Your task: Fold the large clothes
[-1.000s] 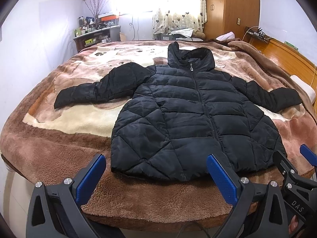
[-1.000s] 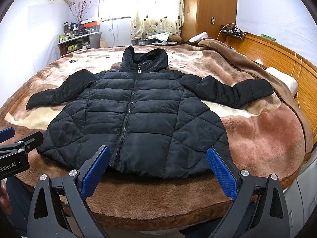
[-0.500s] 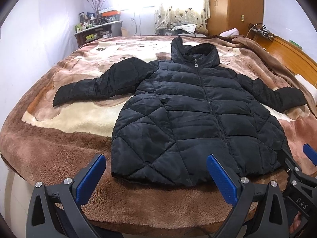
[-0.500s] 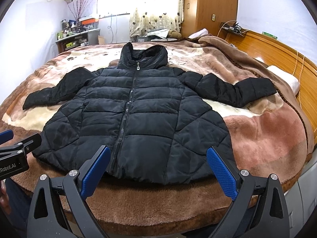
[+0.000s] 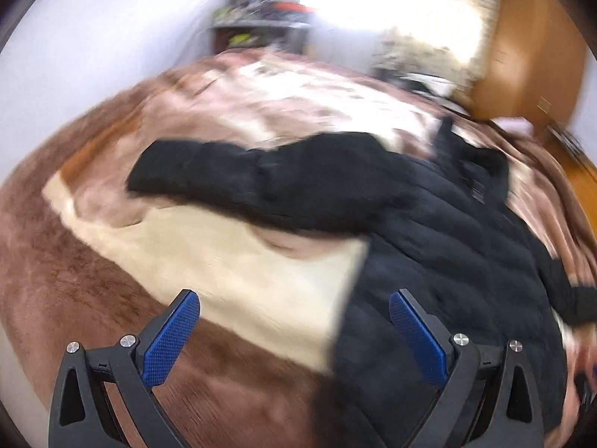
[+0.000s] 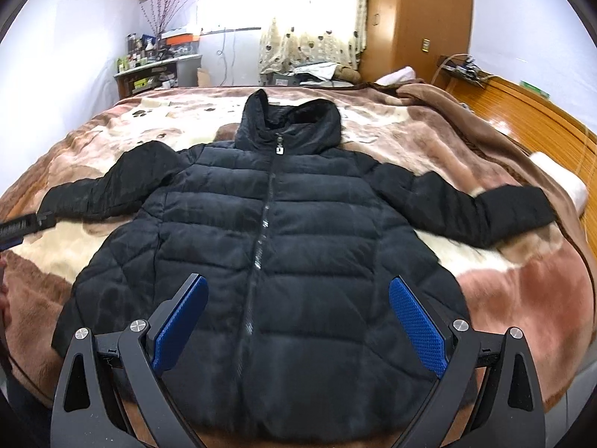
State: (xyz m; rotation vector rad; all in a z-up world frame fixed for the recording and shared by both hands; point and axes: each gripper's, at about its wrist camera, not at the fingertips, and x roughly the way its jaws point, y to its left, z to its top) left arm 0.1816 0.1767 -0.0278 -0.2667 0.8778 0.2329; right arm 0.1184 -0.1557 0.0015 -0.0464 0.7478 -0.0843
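A black puffer jacket (image 6: 283,231) lay flat on its back on the bed (image 6: 522,291), zipped shut to the collar, its hood (image 6: 287,123) pointing toward the window and its hem close to the near edge of the mattress. Both sleeves were stretched out to the sides over a plush brown and cream blanket (image 6: 410,127). A white pillow (image 6: 559,179) sat against the wooden headboard (image 6: 541,127) on the right, beyond the cuff of that sleeve.

The right hand-held gripper (image 6: 296,311) hung over the lower front of the jacket with its blue pads (image 6: 418,321) spread wide, one on either side of the zip (image 6: 263,231), gripping nothing. Whether it touched the fabric I could not tell.

The left hand-held gripper (image 5: 293,330) was likewise spread apart and empty. Its view was badly smeared, but it was aimed at the cream patch of blanket below the left sleeve (image 5: 268,183), with one pad over the jacket's side edge and the other over bare blanket. In the right wrist view, a dark blurred bar of that tool showed at the far left, just by the sleeve's cuff.

At the back of the room stood a cluttered table (image 6: 156,74), a spotted curtain (image 6: 313,15) glowing with daylight, and a wooden wardrobe (image 6: 418,18)
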